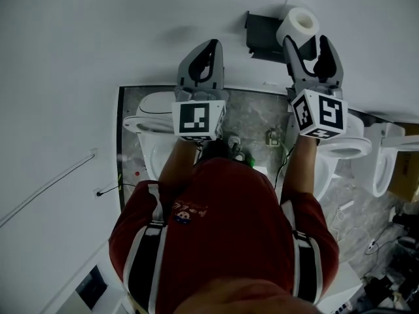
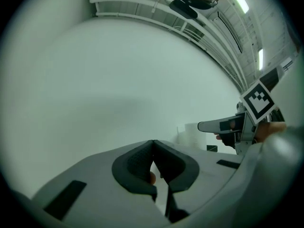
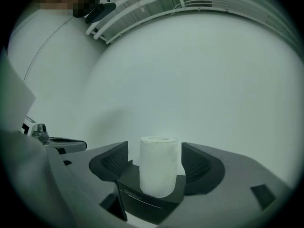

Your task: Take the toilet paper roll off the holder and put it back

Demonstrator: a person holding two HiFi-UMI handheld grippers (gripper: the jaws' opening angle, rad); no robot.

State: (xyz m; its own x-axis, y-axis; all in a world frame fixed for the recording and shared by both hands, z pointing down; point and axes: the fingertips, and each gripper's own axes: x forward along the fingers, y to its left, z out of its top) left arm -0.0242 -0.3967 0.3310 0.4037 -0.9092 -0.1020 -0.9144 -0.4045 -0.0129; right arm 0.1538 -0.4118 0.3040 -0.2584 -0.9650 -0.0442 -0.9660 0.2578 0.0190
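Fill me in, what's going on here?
A person faces a black holder on the wall, a gripper in each hand. The toilet paper roll stands upright on the holder. The right gripper is open, with a jaw on either side of the roll and a gap on each side, so nothing is gripped. The left gripper is shut and empty, held alongside.

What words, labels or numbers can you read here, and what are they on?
None readable.
The cube on the left gripper and the cube on the right gripper show only black-and-white squares.
The emblem on the red shirt is too blurred to read.
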